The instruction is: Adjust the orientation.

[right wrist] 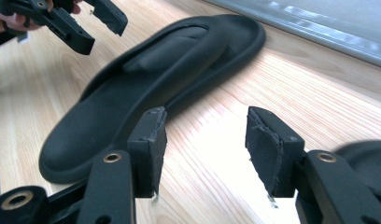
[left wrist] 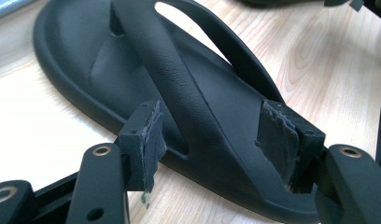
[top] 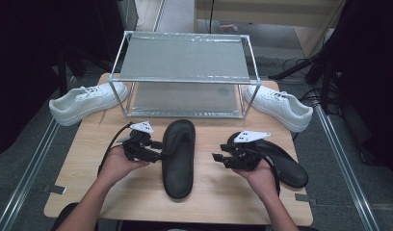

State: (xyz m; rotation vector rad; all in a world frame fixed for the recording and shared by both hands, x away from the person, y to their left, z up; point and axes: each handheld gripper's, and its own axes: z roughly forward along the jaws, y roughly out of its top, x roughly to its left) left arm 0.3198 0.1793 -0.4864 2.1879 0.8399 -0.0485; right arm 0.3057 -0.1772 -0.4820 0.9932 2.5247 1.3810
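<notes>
My left gripper (top: 158,150) stands released, its jaws spread on either side of the strap of the black flip-flop (top: 178,156); in the left gripper view the worn pads (left wrist: 149,142) flank the strap without pressing it. My right gripper (top: 218,158) is released too, nothing between its jaws but bare wood of the table (right wrist: 216,154), with that same flip-flop just off to its left. The second black flip-flop (top: 283,166) lies close behind my right hand, partly hidden by it. Beyond both tools stands the metal-framed shoe rack (top: 185,72), a white sneaker (top: 84,102) at its left end and another white sneaker (top: 280,107) at its right.

As I judge it, the pair is being lined up before the rack. To do that well I would grip the strap low near its root, not the soft sole edge, and keep the sandal flat while sliding it.
</notes>
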